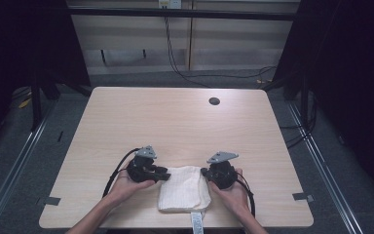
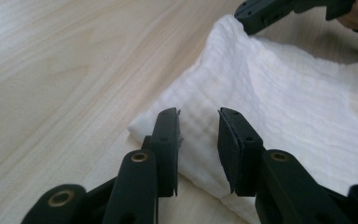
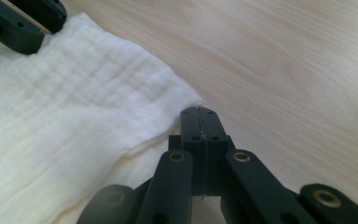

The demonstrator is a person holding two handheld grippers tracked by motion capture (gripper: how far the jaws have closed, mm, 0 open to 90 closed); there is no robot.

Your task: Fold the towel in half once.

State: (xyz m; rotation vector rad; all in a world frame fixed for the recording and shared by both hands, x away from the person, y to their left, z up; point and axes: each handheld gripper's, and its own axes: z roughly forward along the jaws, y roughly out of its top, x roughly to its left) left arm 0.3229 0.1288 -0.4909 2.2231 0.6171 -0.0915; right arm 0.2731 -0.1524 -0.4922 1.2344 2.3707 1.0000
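Your right tool (image 3: 199, 122): jaws closed at far right corner of folded white woven cloth (image 1: 184, 189), pinch unclear. Left tool (image 2: 198, 140) half-open astride left corner. Cloth bottom centre on wooden table (image 1: 175, 117). Likely next: close left, lift together.

The high view looked forward and down from above the table's (image 1: 175, 117) near edge. Each gripper view sat low and close beside the white cloth (image 2: 279, 93) (from opposite sides), and all three views shared that cloth (image 3: 65, 102).
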